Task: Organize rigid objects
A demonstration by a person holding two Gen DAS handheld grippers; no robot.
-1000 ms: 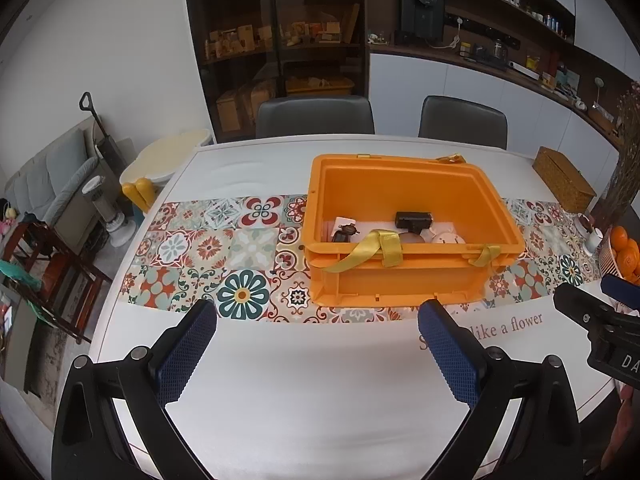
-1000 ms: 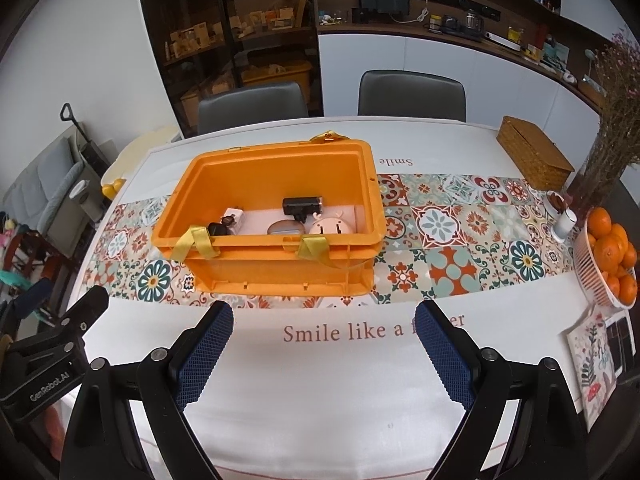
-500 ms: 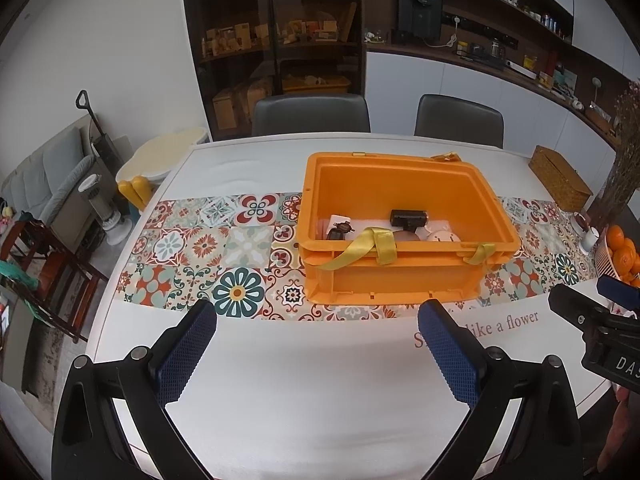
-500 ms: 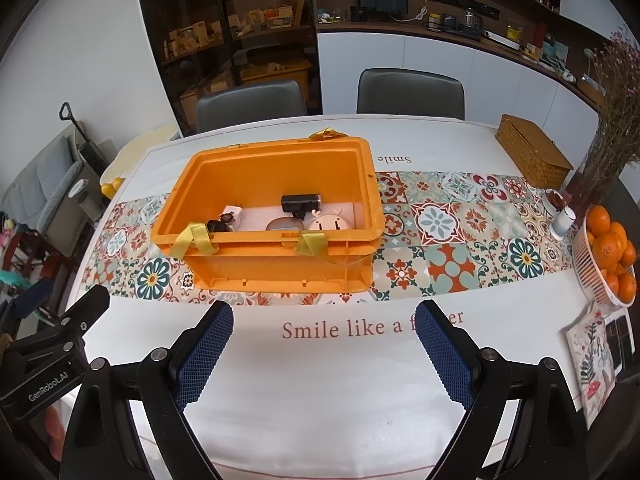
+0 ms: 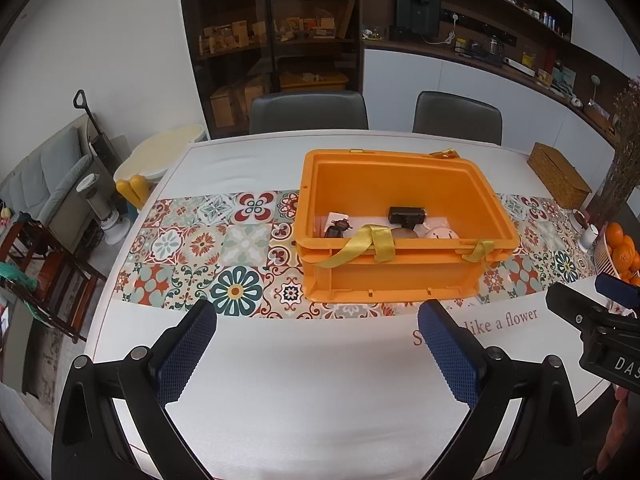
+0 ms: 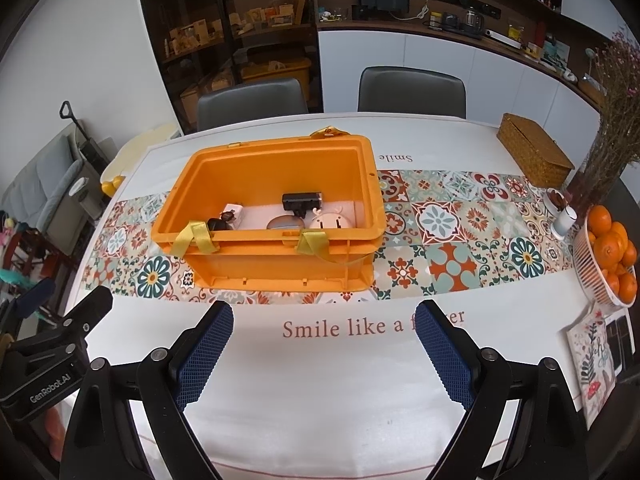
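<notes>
Orange crate [image 5: 400, 276]: sits open-topped on the patterned runner [image 5: 224, 240] near the middle of the desk [image 5: 300, 380], well ahead of both tongs; its near wall hides the front part of its floor.
Desk: white cloth with red lettering; in the left wrist view the right pad covers the first word, in the right wrist view a pad covers part of "flower".
Runner: crosses the desk side to side, passing under the crate.
Left tongs [image 5: 316, 354]: blue pads stand wide apart, nothing between them, held above bare cloth short of the crate.
Right tongs [image 6: 325, 350]: pads likewise wide apart and empty, above the lettering; only their tip shows at the right edge of the left wrist view.
Wicker box [image 6: 534, 150]: far right of the desk, apart from the crate.
Bowl of oranges [image 6: 608, 256]: at the right edge, cut off by the frame.
Yellow straps [image 5: 372, 242]: two, draped over the crate's near rim, one trailing down the outside.
Contents: a black boxy item [image 6: 301, 202], a pale round piece [image 6: 332, 221], a brownish oval [image 6: 285, 224] and a small dark figure [image 6: 221, 222] by a white card; all partly hidden by the rim, too small to identify.
</notes>
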